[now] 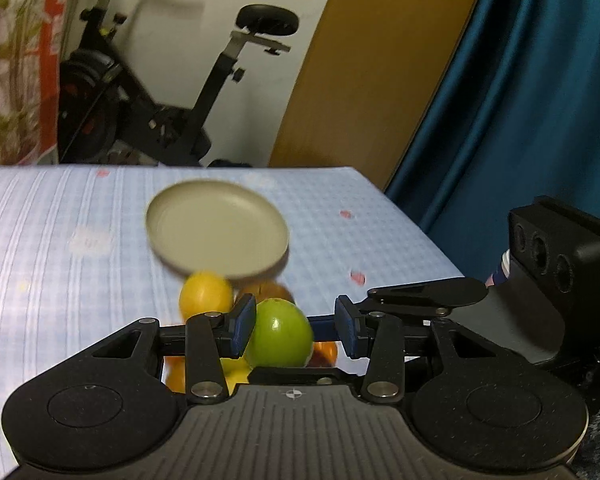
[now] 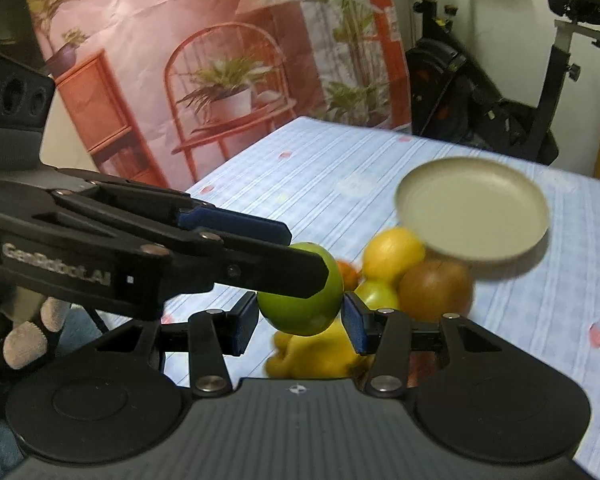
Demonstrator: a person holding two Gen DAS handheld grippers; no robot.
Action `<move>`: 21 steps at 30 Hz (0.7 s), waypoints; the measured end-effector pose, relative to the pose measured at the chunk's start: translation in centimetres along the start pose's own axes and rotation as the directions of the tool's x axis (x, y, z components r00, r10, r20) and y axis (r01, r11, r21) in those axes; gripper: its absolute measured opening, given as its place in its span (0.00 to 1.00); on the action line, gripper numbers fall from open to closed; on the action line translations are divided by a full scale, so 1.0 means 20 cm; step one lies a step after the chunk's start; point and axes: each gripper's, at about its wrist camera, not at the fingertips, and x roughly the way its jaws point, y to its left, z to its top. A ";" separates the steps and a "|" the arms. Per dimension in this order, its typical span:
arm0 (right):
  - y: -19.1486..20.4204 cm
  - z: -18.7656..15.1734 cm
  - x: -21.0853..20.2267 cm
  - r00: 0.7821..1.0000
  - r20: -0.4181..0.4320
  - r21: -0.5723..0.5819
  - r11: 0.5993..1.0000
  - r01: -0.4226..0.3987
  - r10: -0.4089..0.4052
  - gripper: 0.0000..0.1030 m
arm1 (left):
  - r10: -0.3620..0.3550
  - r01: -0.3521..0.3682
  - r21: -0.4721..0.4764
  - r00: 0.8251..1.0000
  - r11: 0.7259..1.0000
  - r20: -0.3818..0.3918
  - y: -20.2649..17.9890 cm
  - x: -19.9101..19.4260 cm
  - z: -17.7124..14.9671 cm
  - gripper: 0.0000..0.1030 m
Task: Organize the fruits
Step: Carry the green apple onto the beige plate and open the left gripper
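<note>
Left wrist view: a table under a pale blue striped cloth (image 1: pixel 80 280) fills the foreground; behind it stand an exercise bike (image 1: pixel 152 92), a wooden door panel (image 1: pixel 364 80) and a teal curtain (image 1: pixel 520 100). A beige plate (image 1: pixel 220 226) lies on the cloth, with the fruit pile just beside its near rim. The left gripper (image 1: pixel 296 330) stands wide, its left pad touching a green apple (image 1: pixel 280 334) while the right pad is clear of it; a yellow fruit (image 1: pixel 204 294) lies beyond.

Right wrist view: adds a printed pink backdrop (image 2: pixel 220 60) and shows the pile more fully, including a brown-orange fruit (image 2: pixel 436 290) and a yellow pepper (image 2: pixel 316 354). The right gripper (image 2: pixel 300 322) is wide, with the apple above it.
</note>
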 end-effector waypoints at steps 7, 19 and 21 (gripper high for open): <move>-0.18 0.09 0.10 0.999 0.019 0.026 0.999 0.040 -0.040 0.47 | -0.022 0.021 -0.037 1.000 0.999 -0.020 0.08 0.19 0.13 0.44; -0.43 0.19 0.24 0.995 0.049 0.110 0.990 0.083 -0.088 0.47 | -0.027 0.024 -0.047 0.998 0.999 -0.065 0.18 0.48 0.27 0.44; -0.48 0.21 0.28 0.994 0.040 0.120 0.988 0.094 -0.099 0.47 | -0.017 0.012 -0.057 0.996 0.998 -0.086 0.20 0.51 0.28 0.44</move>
